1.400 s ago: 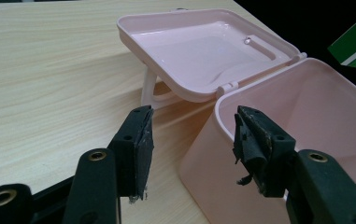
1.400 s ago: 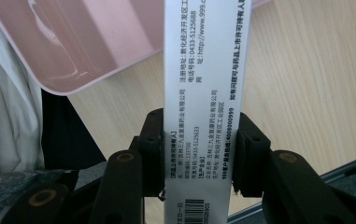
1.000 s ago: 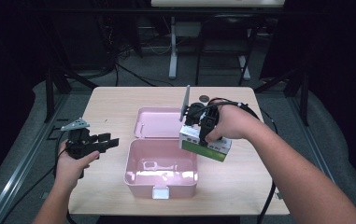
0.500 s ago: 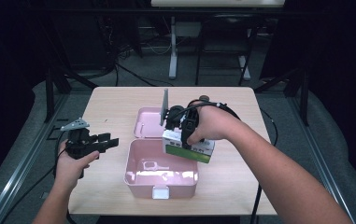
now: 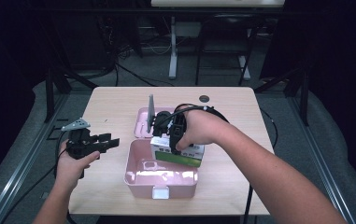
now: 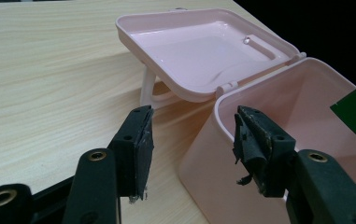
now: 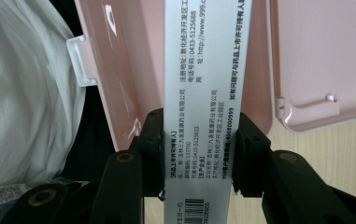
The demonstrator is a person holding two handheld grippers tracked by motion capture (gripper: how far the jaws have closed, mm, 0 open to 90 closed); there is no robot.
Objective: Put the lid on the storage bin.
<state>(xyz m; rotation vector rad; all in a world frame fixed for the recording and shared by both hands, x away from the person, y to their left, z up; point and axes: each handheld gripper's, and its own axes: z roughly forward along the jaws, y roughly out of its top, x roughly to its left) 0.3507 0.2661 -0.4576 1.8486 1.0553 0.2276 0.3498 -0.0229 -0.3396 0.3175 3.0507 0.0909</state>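
A pink plastic box [image 5: 160,177] stands open in the middle of the table, its lid [image 5: 140,125] laid back behind it. My right gripper [image 5: 166,140] is shut on a white and green carton [image 5: 178,157], which hangs over the box's back right part. In the right gripper view the carton's printed white face [image 7: 203,70] sits clamped between the jaws of that gripper [image 7: 199,149], above the pink box [image 7: 133,60]. My left gripper [image 5: 112,141] is open to the left of the box. In the left gripper view its jaws [image 6: 192,140] frame the box's near corner [image 6: 199,168] without touching it.
The light wooden table [image 5: 119,102] has bare room left of and behind the box. A small round hole [image 5: 204,98] sits near the far edge. Dark floor, cables and stand legs surround the table. The person's pale shirt [image 7: 26,93] fills the left of the right gripper view.
My right hand has carried the carton leftward, from beside the box's right edge to over its back right part. The left gripper has stayed where it was.
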